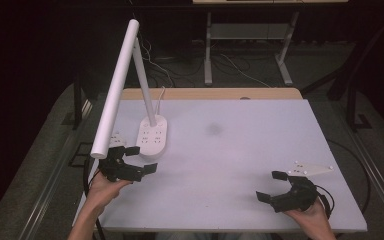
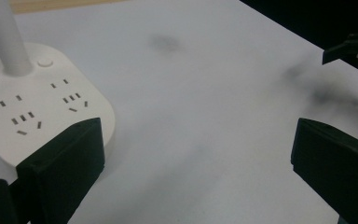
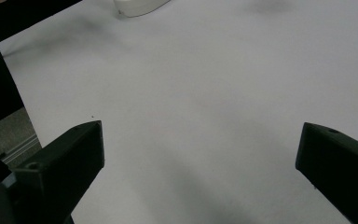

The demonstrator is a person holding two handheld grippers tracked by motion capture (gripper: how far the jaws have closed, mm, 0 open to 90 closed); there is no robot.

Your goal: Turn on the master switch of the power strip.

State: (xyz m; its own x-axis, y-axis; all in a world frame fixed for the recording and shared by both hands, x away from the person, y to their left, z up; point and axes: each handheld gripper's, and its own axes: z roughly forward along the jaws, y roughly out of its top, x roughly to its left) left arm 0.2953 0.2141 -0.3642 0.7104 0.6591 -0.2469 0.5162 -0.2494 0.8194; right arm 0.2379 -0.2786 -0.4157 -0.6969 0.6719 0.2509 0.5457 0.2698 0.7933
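The left gripper [image 1: 139,159] hovers with its fingers [image 2: 63,163] spread wide and empty, just short of the near edge of the white desk lamp base [image 1: 153,136]. The base, with socket slots and two round buttons on top, stands on the tabletop [image 1: 240,150] just ahead of those fingers and a little to one side in the left gripper view. The step in hand looks like a reach for that base or its controls. To do it well, come in low and straight, keep the upper finger clear of the long lamp head [image 1: 114,92] hanging right above the gripper, and press or grip the base squarely so it does not slide.

The right gripper [image 1: 272,186] rests well apart, its fingers [image 3: 65,161] also wide open over bare tabletop.

The lamp's cord runs off the far edge and its plug end is out of sight. The button markings are too small to read. A faint dark smudge [image 1: 213,129] marks the surface; what it is cannot be told.
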